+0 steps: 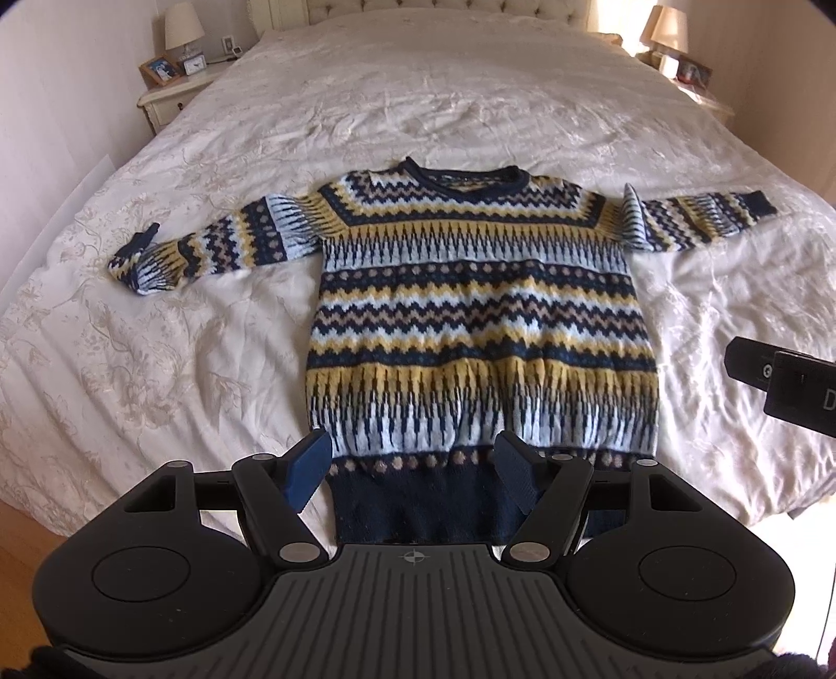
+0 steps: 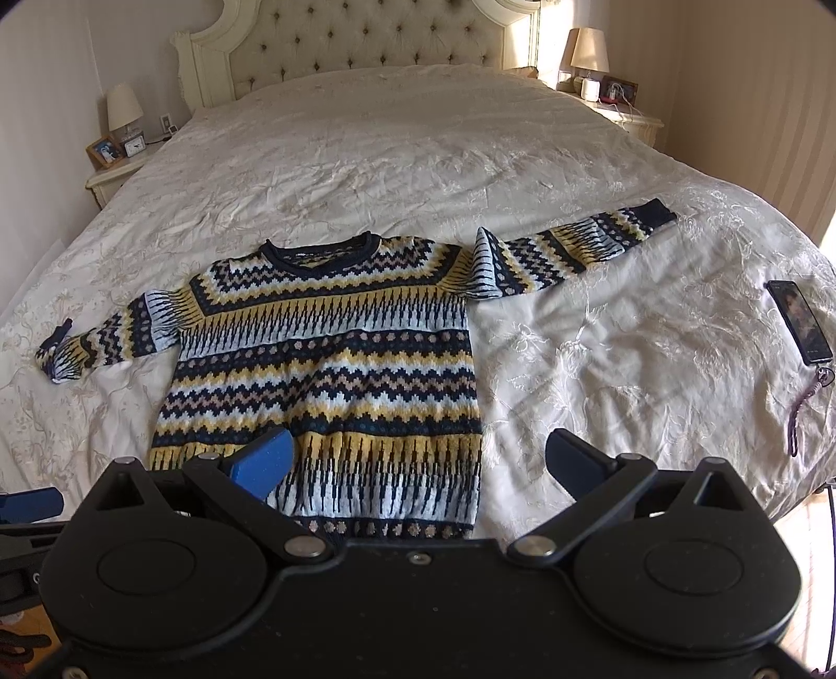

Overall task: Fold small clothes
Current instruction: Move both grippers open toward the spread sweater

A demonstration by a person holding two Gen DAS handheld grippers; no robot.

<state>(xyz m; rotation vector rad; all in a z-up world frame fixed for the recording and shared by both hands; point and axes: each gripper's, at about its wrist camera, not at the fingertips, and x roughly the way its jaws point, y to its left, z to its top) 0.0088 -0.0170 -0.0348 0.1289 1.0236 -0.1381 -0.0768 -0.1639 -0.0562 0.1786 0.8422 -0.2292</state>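
One knitted sweater, spread flat and face up on the bed, neckline toward the headboard, navy ribbed hem at the foot edge. Banded all over in navy, pale blue, mustard and tan: zigzags, dots, long spiked stripes. Both sleeves stretched straight out from the body, the left cuff curled upward, a fold standing up at the right shoulder. Under it, a cream bedspread, wrinkled, with a faint floral pattern. Beyond the sweater's right sleeve, a phone with a purple strap near the bed's edge. Either side of the headboard, a nightstand with a lamp. Left gripper held above the hem, blue fingers spread wide, gripping nothing. Right gripper over the sweater's lower right side, likewise spread and empty.
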